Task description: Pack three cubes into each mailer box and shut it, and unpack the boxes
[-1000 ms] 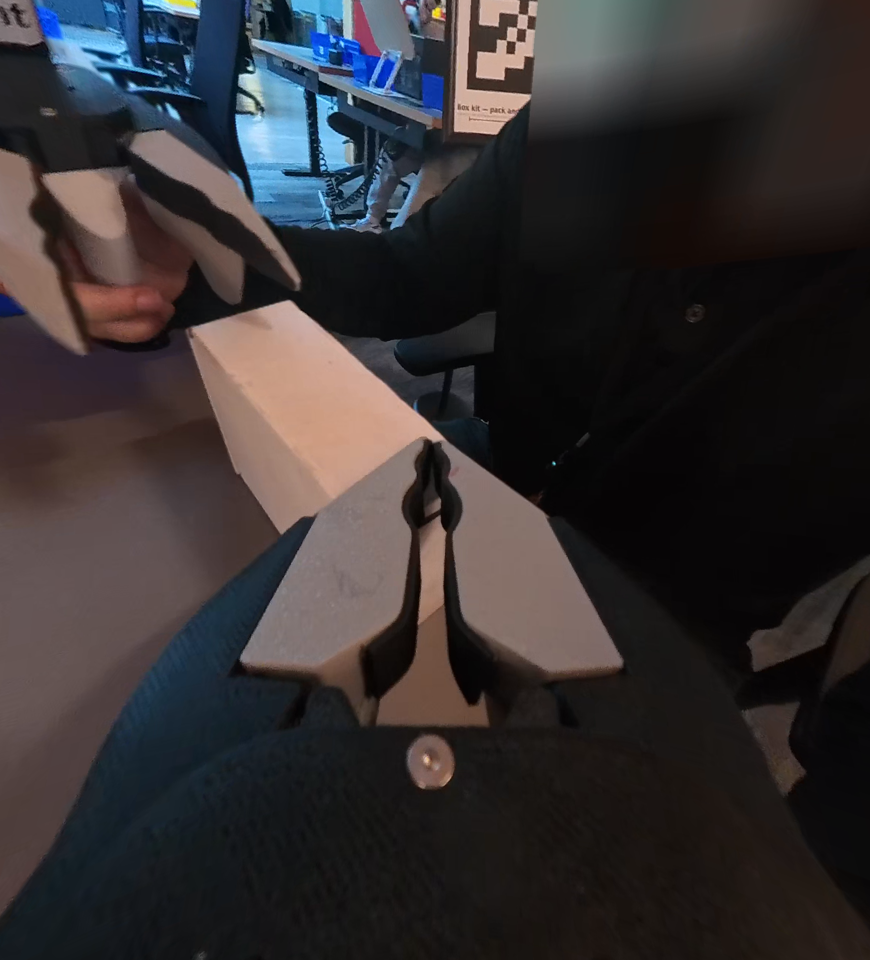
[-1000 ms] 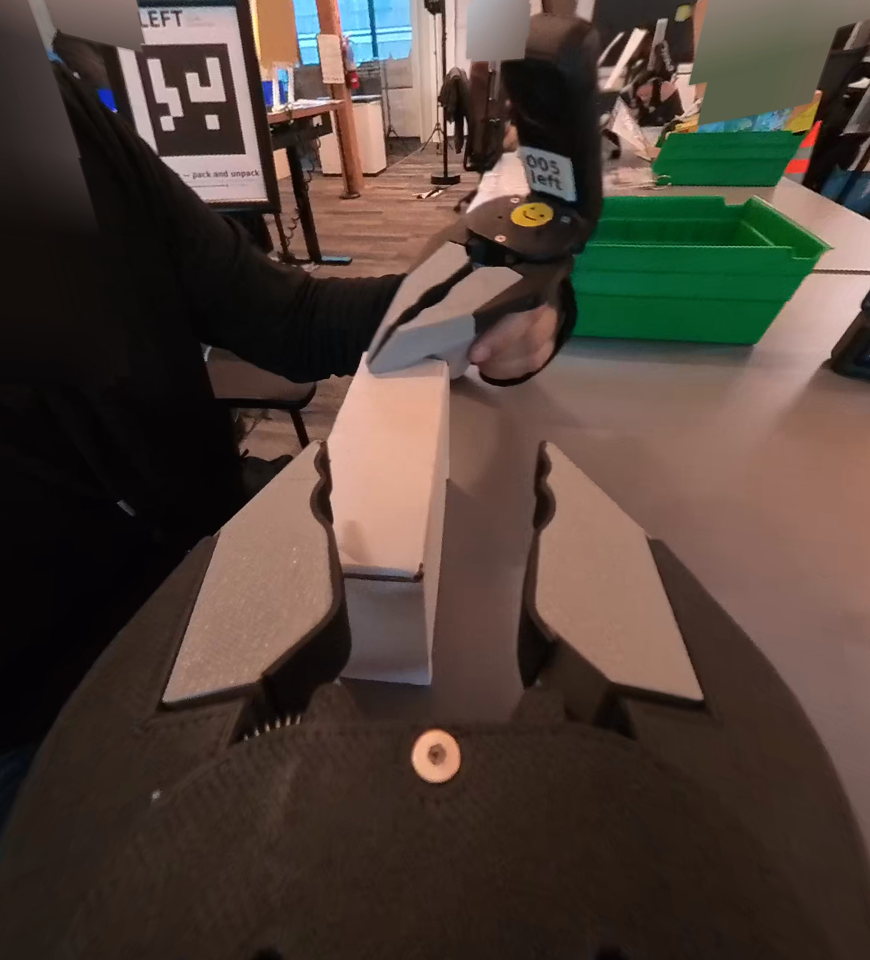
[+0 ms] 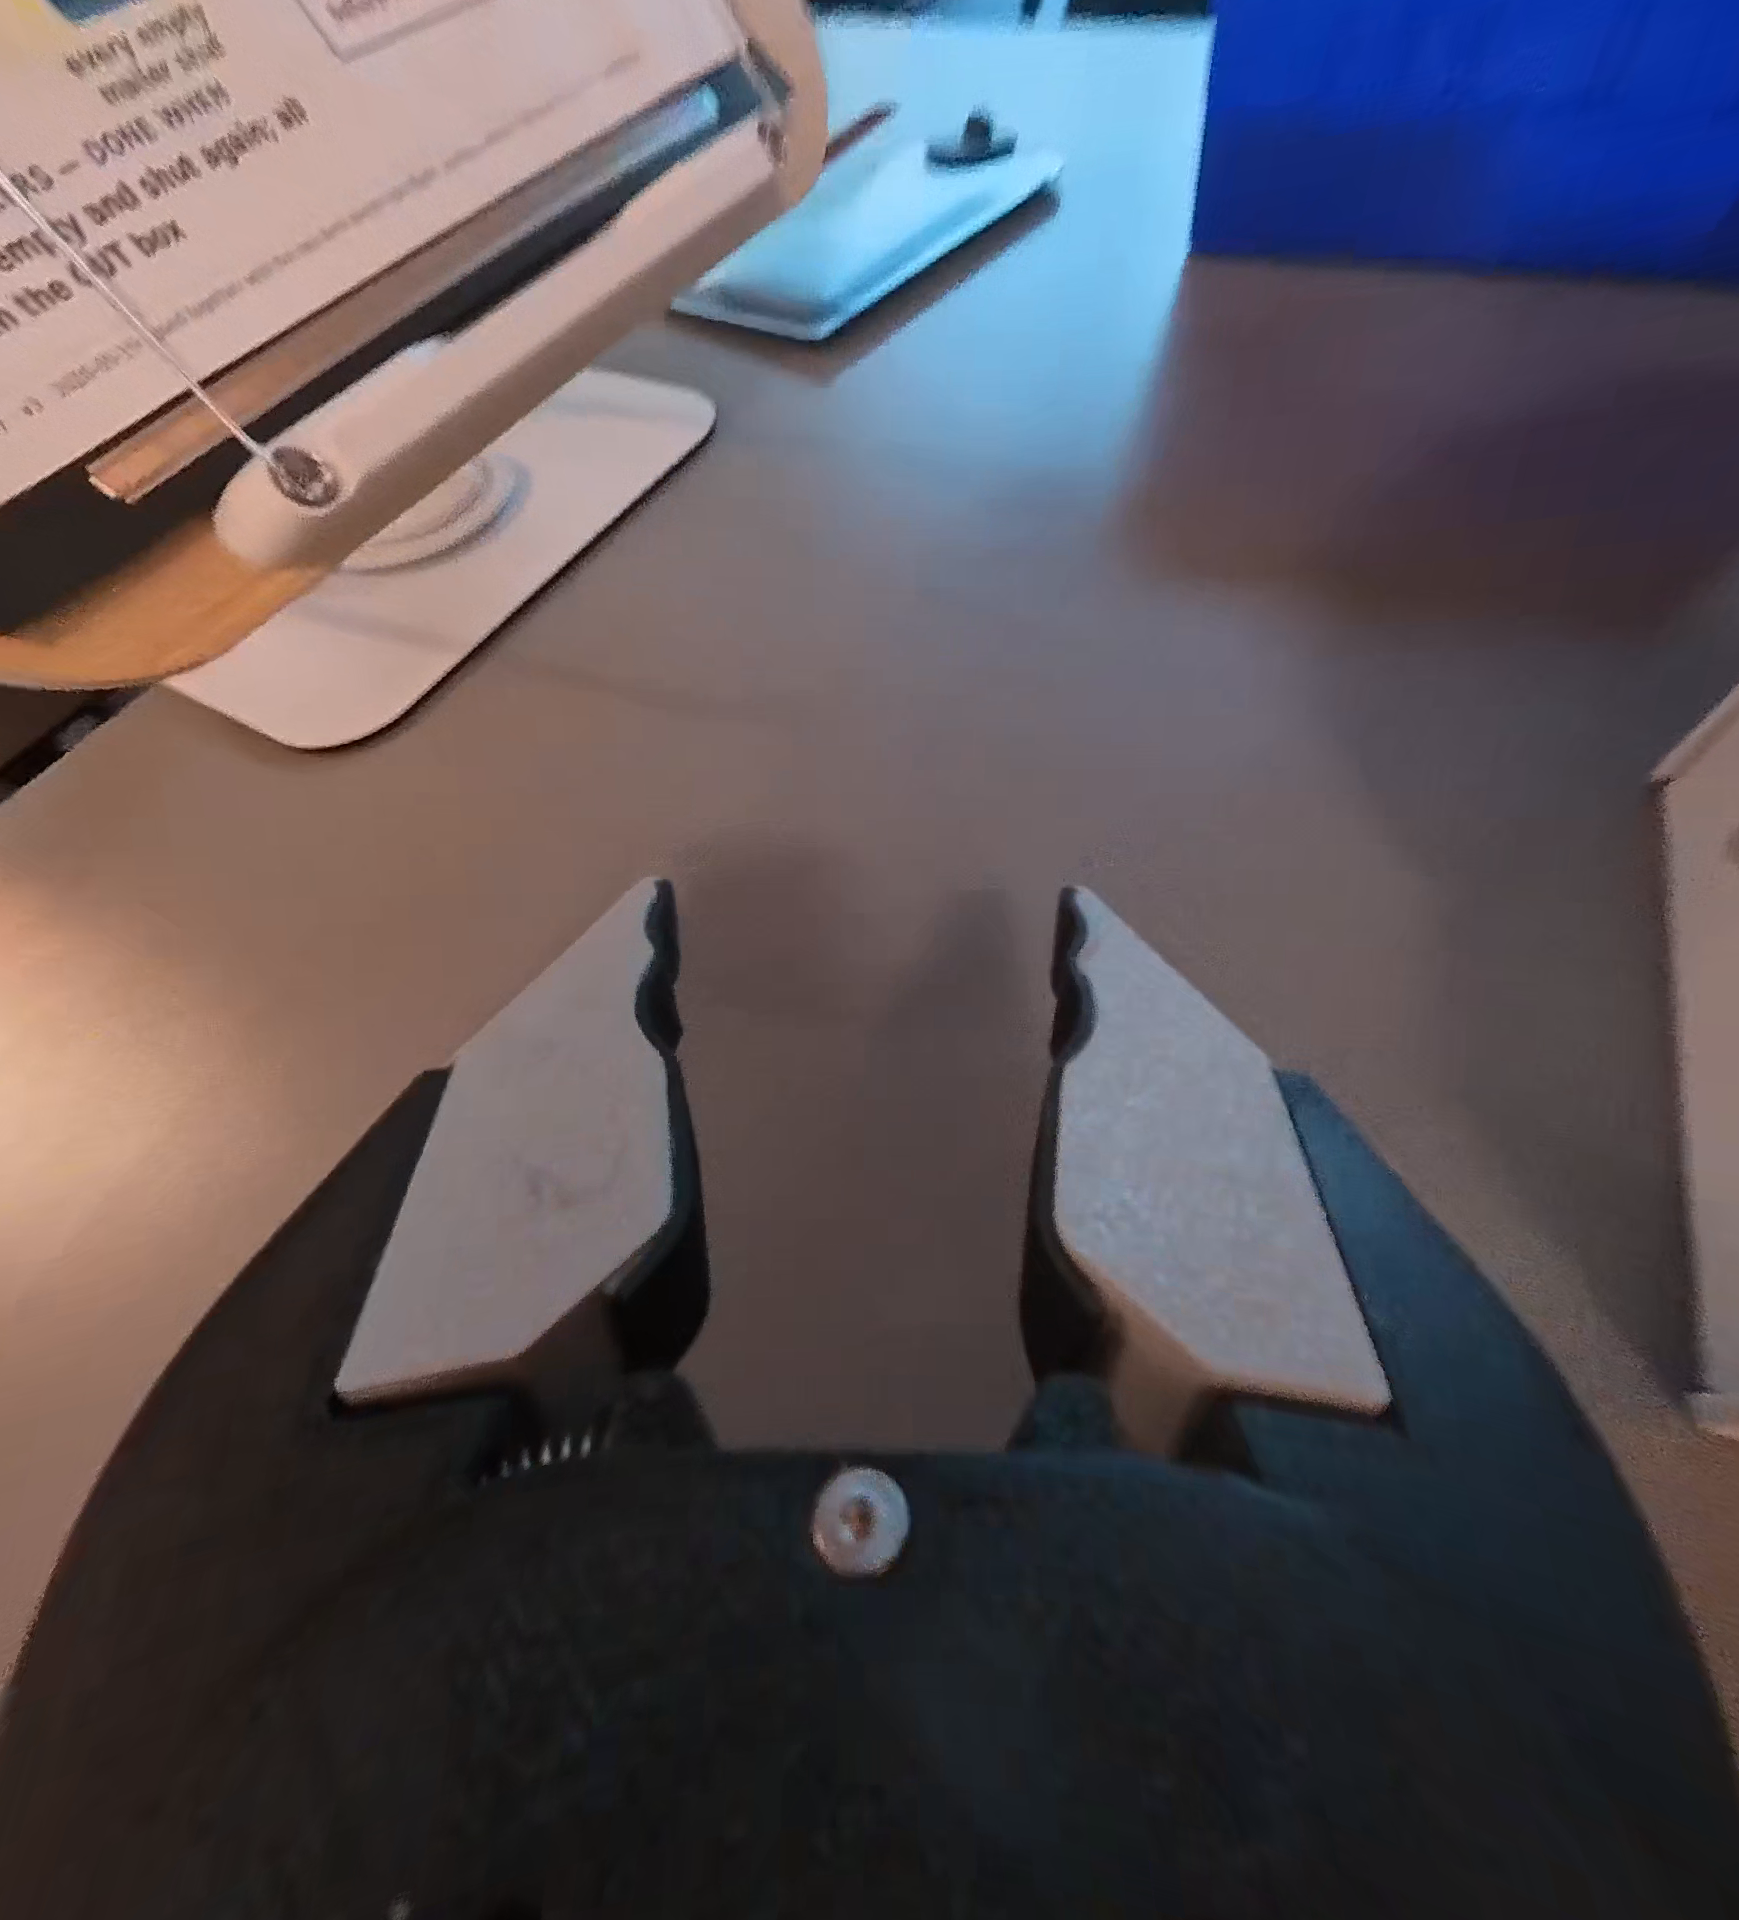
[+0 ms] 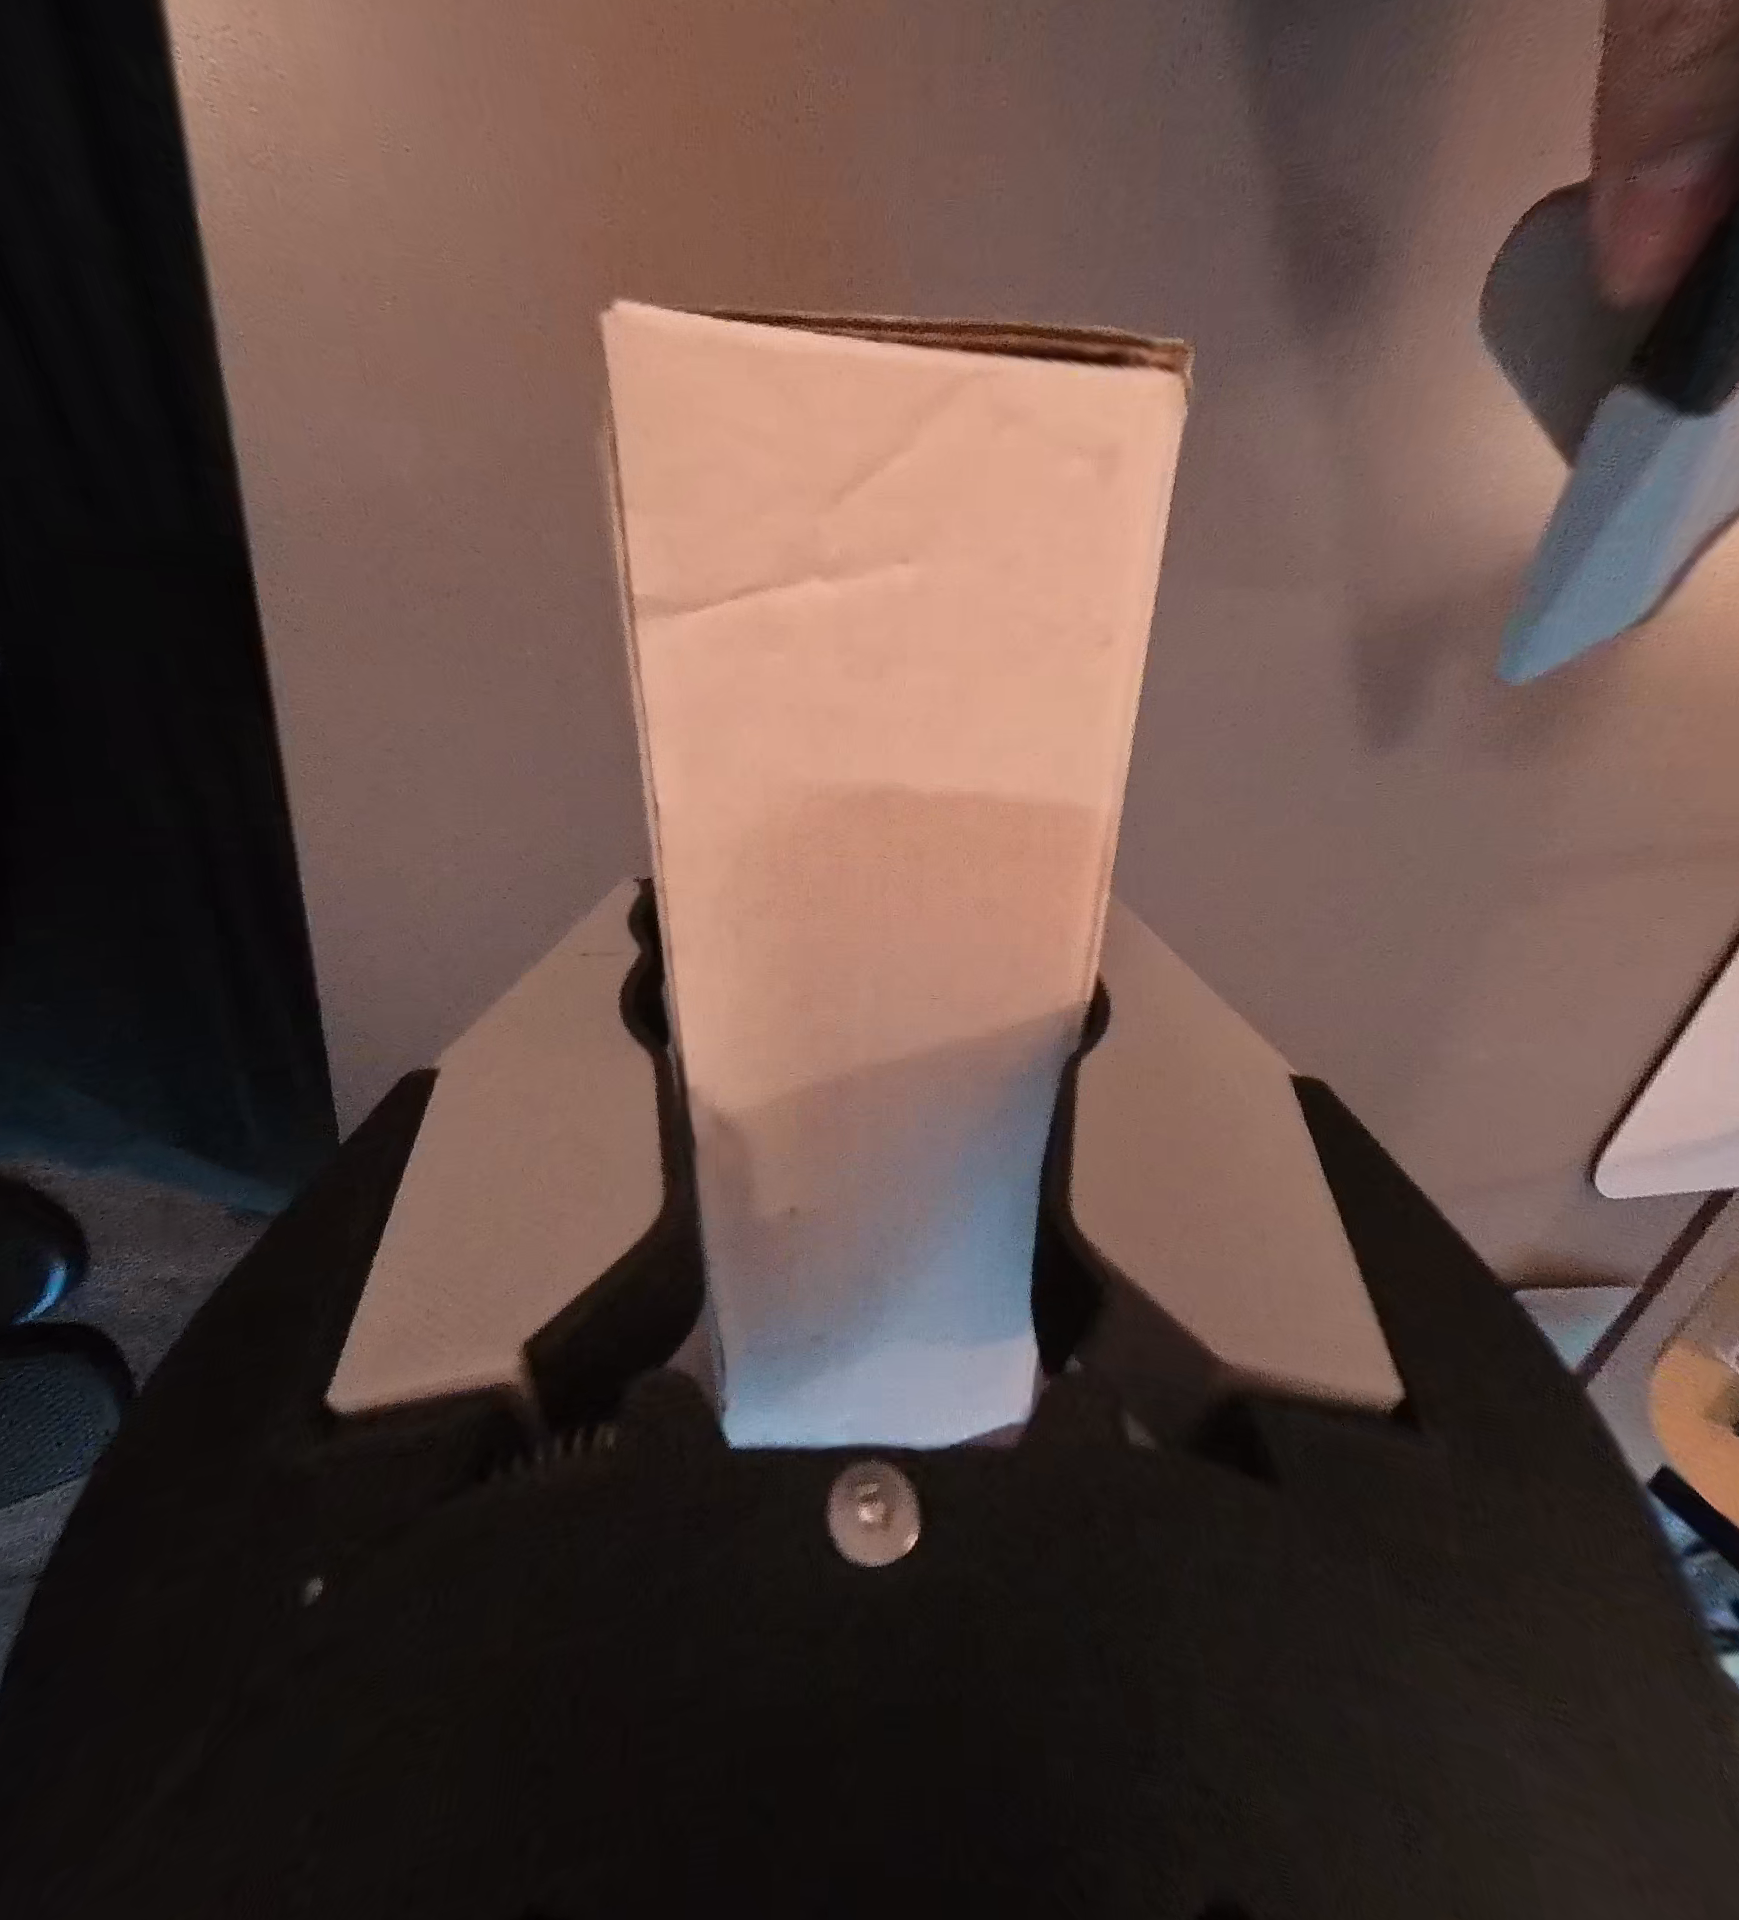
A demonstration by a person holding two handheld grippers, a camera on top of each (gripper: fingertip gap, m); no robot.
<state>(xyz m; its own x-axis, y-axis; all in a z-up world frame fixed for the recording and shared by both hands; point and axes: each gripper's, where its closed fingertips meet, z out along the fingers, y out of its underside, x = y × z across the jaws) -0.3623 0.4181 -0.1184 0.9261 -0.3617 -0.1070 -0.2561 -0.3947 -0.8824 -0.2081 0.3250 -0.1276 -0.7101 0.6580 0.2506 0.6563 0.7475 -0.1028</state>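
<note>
Two handheld grippers here, doing pretty different things. The right gripper (image 4: 870,956) has its grey fingers clamped on both sides of a long white cardboard mailer box (image 4: 891,665), near one end, so the box sticks straight out ahead of it over the brown tabletop (image 4: 408,416); the far end shows a thin brown cardboard edge and the top face is a bit creased. The left gripper (image 3: 865,935) hangs above the table with its jaws spread wide and nothing between them, and it also shows at the upper right of the right wrist view. Off to its left sits a printed instruction sheet on a white stand (image 3: 449,582), with a big blue bin (image 3: 1509,125) farther back.
</note>
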